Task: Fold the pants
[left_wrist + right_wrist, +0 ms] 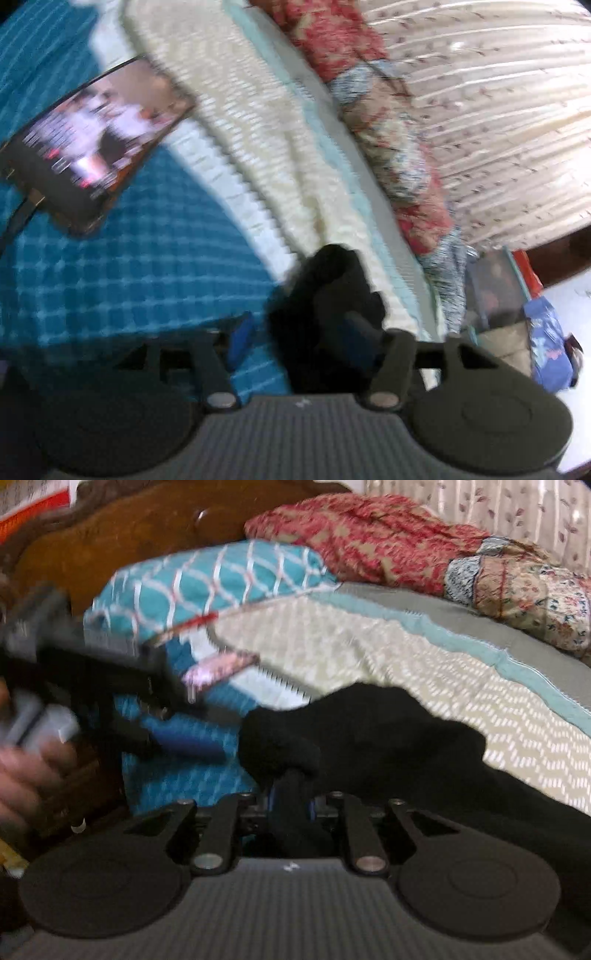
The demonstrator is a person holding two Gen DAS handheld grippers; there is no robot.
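Well: right gripper (pixel 291 794) pinching black pants (pixel 369 731); left gripper (pixel 295 336) wide (no legible writing).

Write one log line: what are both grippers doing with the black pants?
left gripper: open beside pants | right gripper: shut on pants | bed: pants partly lifted

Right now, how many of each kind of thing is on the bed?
Black pants: 1
Phone: 1
Teal pillow: 1
Red patterned quilt: 1
Hand-held grippers: 2, left and right
Total: 6
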